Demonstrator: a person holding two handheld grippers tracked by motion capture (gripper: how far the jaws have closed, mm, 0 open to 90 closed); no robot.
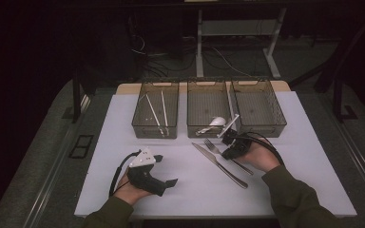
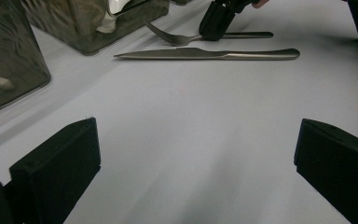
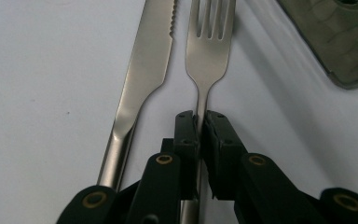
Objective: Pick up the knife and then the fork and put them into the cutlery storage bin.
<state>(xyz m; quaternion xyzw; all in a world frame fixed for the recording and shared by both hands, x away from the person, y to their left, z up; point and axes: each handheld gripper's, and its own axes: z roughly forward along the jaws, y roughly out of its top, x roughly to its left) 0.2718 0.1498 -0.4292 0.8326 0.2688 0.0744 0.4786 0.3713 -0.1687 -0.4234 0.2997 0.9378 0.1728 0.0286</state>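
Overhead, looking down on a white table [image 1: 123, 123] in a dark room. Right gripper [image 1: 232, 147], held in the person's right hand, clamped on the neck of a metal fork [image 1: 212, 146]; seen from along its own jaws, both black pads pressed against the thin stem just below the tines [image 3: 208, 51], no gap left. Fork lying flat on the white surface, right of centre, tines pointing toward the row of bins. Table knife [image 1: 218, 165] just beside the fork on its left, roughly parallel, untouched, blade end also toward the bins.

Left gripper [image 1: 167, 170] resting low on the table near the front left, held in the person's left hand, jaws spread wide with bare table between them, well apart from the cutlery.

Behind the cutlery, three dark see-through bins in a row: left bin [image 1: 156, 124] holding pale thin sticks, middle bin [image 1: 207, 122] holding a white piece and some metal cutlery, right bin [image 1: 259, 118] just beyond the right gripper.
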